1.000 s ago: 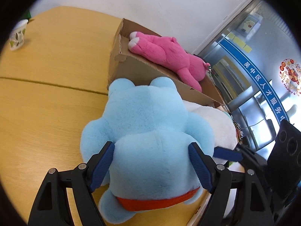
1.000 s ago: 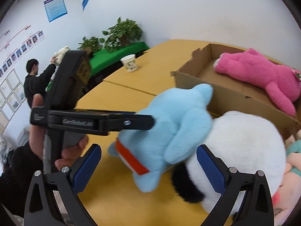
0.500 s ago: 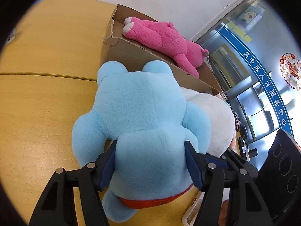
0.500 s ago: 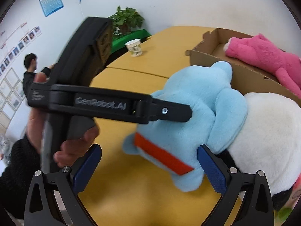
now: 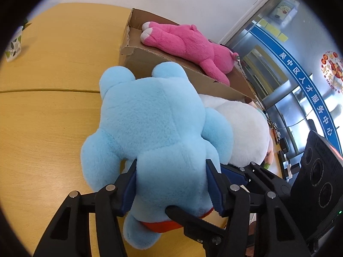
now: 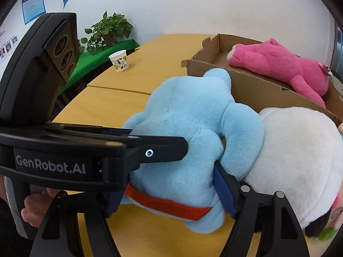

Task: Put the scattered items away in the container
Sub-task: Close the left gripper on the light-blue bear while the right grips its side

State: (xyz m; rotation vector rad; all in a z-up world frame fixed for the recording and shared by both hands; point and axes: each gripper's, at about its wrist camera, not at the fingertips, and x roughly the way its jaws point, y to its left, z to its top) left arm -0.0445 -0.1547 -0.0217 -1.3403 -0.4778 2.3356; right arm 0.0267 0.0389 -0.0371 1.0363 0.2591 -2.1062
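A: How do the grippers sit?
B: Both reach level across the table (image 5: 49,117). The left gripper (image 5: 171,184) and the right gripper (image 6: 169,184) each squeeze the blue plush (image 5: 154,128) low on its body.
A: And the plush?
B: On the tabletop, head touching the cardboard box (image 5: 150,64), beside a white plush (image 6: 295,156)

A yellow wooden tabletop (image 6: 163,68) runs ahead of the jaws to a plain white wall (image 6: 193,6). Potted plants (image 6: 109,30) stand far left; glass doors (image 5: 278,64) far right.
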